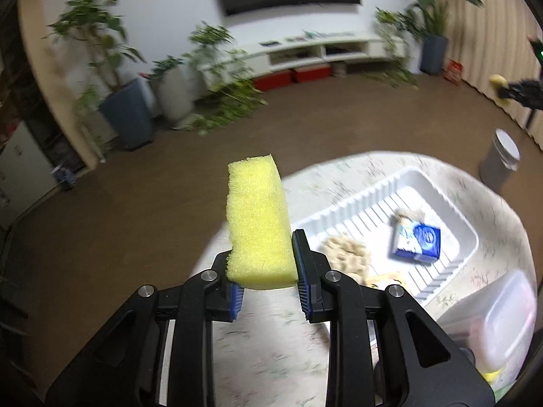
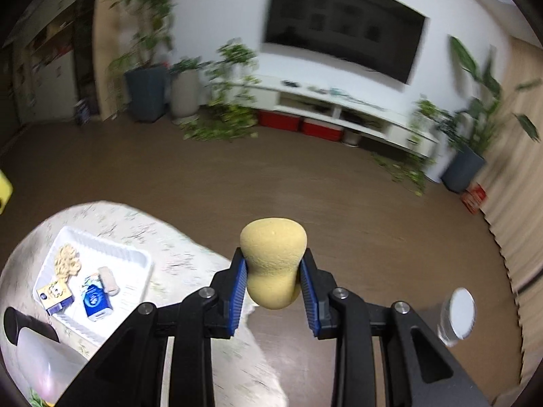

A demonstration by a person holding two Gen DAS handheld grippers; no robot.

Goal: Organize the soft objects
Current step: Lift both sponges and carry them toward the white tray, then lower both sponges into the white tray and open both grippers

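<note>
Yellow sponge [image 1: 258, 227]: a rectangular block of coarse foam, standing upright and tilted slightly; its lower end sits between the blue pads of the left gripper [image 1: 268, 271]; it is lifted clear of the worktop [image 1: 271, 356]
Left jaws: clamped on the yellow sponge; the foam is pinched in where the pads press
Tan sponge [image 2: 273, 264]: a rounded, bulb-shaped piece, wider at the top and squeezed to a waist; held aloft over the brown floor [image 2: 339, 196], beside the worktop's edge
Right gripper [image 2: 273, 278]: jaws clamped on the tan sponge at its narrowed middle; in the left wrist view it shows small at the far right edge, blurred, with a pale yellow lump in it
White tray [image 1: 451, 210]: ribbed plastic, lying on the worktop; it holds a beige fluffy item [image 1: 346, 254], a blue packet [image 1: 417, 240], a pale roll [image 2: 108, 281] just beside that packet, and a yellow-and-blue packet [image 2: 54, 295] at the near end
Clear container [image 1: 502, 312]: a lidded plastic box on the worktop, near the tray; contents too blurred to tell
Worktop: rounded, with a pale floral covering
Silver bin [image 1: 502, 159]: a lidded cylinder on the floor beyond the worktop
Room: potted plants [image 1: 101, 68], a white low cabinet [image 2: 356, 115] with red boxes [image 2: 298, 123] beneath, a dark wall screen [image 2: 342, 23]; much of it motion-blurred
</note>
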